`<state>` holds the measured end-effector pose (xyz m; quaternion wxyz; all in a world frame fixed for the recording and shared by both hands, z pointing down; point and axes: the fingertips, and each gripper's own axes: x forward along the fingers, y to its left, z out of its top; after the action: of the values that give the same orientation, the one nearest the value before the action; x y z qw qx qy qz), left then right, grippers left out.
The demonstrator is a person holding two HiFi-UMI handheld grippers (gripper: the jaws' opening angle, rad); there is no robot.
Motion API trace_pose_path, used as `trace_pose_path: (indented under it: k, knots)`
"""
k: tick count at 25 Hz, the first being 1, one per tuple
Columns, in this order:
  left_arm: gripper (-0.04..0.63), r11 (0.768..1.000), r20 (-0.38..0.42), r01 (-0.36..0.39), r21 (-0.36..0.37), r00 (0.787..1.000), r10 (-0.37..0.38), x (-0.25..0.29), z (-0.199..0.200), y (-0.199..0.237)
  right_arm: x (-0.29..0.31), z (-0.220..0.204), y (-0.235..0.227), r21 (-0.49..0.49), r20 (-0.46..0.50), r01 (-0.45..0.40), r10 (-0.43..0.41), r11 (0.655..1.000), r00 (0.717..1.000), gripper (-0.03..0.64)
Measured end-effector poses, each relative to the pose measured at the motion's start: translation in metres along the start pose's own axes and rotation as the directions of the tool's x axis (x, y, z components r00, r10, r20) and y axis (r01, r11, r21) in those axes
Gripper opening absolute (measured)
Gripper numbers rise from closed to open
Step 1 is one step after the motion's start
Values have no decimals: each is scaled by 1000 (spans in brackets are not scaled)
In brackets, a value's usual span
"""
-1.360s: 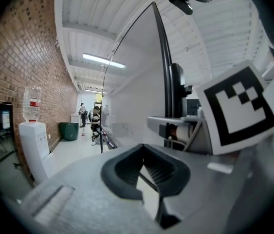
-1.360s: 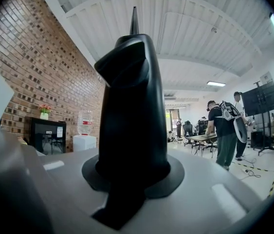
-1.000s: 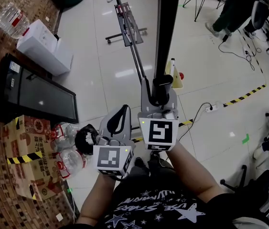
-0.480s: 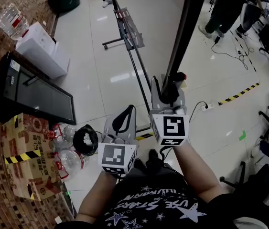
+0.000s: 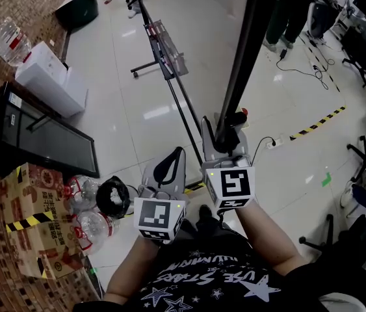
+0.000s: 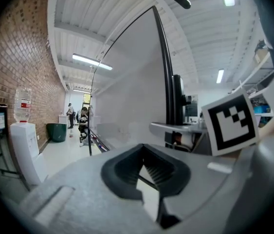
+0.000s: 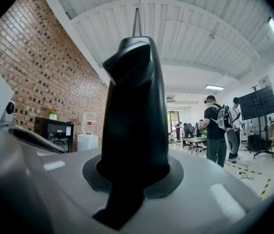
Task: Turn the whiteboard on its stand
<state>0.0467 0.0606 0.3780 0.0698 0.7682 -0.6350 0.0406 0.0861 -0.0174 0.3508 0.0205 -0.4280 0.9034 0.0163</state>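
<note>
- Centre of the head view: right gripper (image 5: 225,133) clenched on tall whiteboard's black frame edge (image 5: 248,44), probably as a handle for swinging it.
- Lower left of it: left gripper (image 5: 176,153) closed on nothing, idle.

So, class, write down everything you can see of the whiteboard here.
The whiteboard is a tall panel with a pale grey-white face and a thin black frame, standing upright. From the head view it shows nearly edge-on as a dark bar. The right gripper is clamped on that frame edge, low down on the board.
</note>
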Motion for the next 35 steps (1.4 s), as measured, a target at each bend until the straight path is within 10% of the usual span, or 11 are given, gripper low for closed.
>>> trace_pose_path:
  k: [23,35]
  knots:
    - [6,998,21,61,14,998,-62,8,6,-30,-12,-1,-1,-24,-3,-8,8,1000,1000,90]
    - [6,999,15,37,-12,999,-37,3,1,-15,-24,-6,5,-74,-36,-30,28,997,999,225]
